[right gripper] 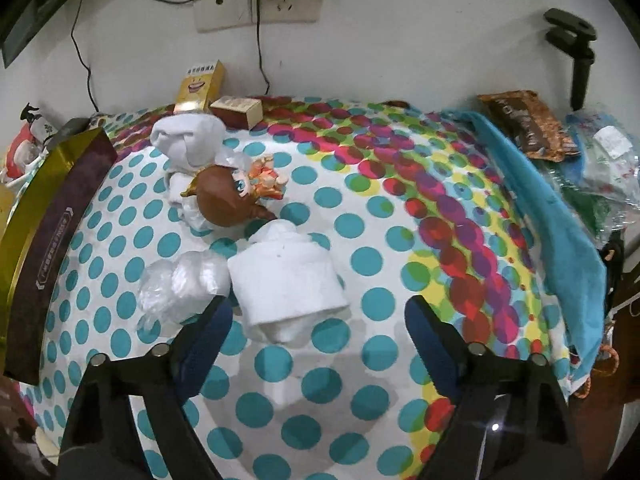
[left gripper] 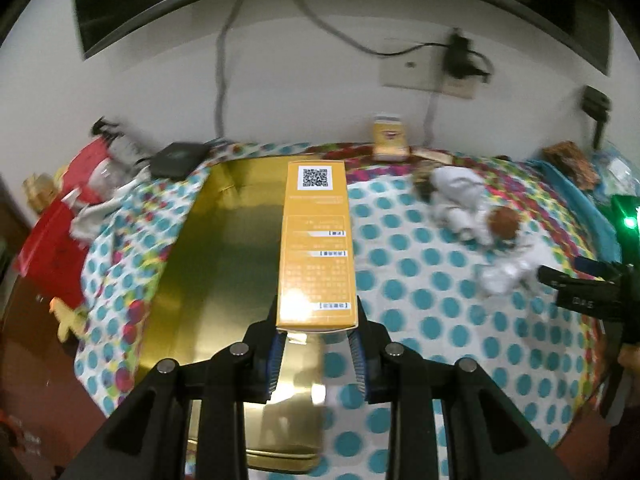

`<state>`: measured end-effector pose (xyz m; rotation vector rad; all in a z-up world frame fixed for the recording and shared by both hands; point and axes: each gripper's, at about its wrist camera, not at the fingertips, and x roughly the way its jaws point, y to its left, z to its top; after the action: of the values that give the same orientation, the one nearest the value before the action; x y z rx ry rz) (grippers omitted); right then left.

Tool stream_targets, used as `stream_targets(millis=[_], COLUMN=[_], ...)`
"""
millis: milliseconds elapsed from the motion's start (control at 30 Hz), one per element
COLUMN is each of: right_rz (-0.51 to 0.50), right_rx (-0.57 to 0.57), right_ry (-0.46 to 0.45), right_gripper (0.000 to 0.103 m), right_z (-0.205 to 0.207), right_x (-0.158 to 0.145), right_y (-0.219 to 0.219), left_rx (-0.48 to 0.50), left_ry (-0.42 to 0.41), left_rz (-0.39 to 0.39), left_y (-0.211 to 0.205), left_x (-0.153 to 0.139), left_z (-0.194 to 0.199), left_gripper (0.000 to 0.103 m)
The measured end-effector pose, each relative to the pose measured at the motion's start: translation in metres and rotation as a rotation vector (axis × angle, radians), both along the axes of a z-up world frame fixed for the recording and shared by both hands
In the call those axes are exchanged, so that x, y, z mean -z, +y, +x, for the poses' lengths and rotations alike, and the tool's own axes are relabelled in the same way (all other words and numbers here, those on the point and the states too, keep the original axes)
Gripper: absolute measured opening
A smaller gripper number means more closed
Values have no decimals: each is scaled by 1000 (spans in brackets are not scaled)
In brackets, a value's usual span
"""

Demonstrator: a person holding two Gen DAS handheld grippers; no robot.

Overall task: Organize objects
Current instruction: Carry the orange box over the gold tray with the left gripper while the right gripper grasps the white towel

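Observation:
My left gripper [left gripper: 318, 338] is shut on a long orange carton [left gripper: 317, 248] with a QR code, held lengthwise over the open gold tin box [left gripper: 208, 264]. My right gripper [right gripper: 316, 320] is open and empty, its fingers either side of the near end of a rolled white towel [right gripper: 290, 284] on the dotted cloth. Beyond it lie a brown-haired doll figure [right gripper: 224, 196], a second white roll [right gripper: 186, 140] and a crumpled clear plastic wrap [right gripper: 176, 284]. The gold box's side [right gripper: 52, 224] shows at the left of the right wrist view.
A yellow carton [right gripper: 200, 86] and a small brown box [right gripper: 236, 110] stand by the wall under a socket with cables. A blue towel [right gripper: 552, 216], snack packet [right gripper: 528, 124] and plastic bags lie right. Red bags [left gripper: 60, 240] and a black device [left gripper: 176, 158] lie left.

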<state>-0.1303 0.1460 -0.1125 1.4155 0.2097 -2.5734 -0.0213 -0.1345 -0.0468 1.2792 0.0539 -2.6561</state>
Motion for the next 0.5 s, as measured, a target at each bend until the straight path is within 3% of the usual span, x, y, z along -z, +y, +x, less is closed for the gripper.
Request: stream_targets(millis=[200,267,300,433,500], right_rz=[7,-41,-70,-100,-113], right_rx=[2,-26,-41,-52,-45], right_ry=[3,0,-9,43,82], right_gripper=[82,68,55,41,39], right_z=[-8,-10,-10,-7,-5], right_x=[10,14,16,14,9], right_y=[-6,-7,-8,-11,-10], left_rx=[-81,-90,-97,-113,-120], left_ry=[-17,-29,-35,-55,-64], left_rz=[1,3,3,0,4], left_y=[-33,-39,-40,-47,-50], left_x=[10,15,18,27,31], left_z=[3,2,2,-1,-2], left_gripper=[29,29,29,30,30])
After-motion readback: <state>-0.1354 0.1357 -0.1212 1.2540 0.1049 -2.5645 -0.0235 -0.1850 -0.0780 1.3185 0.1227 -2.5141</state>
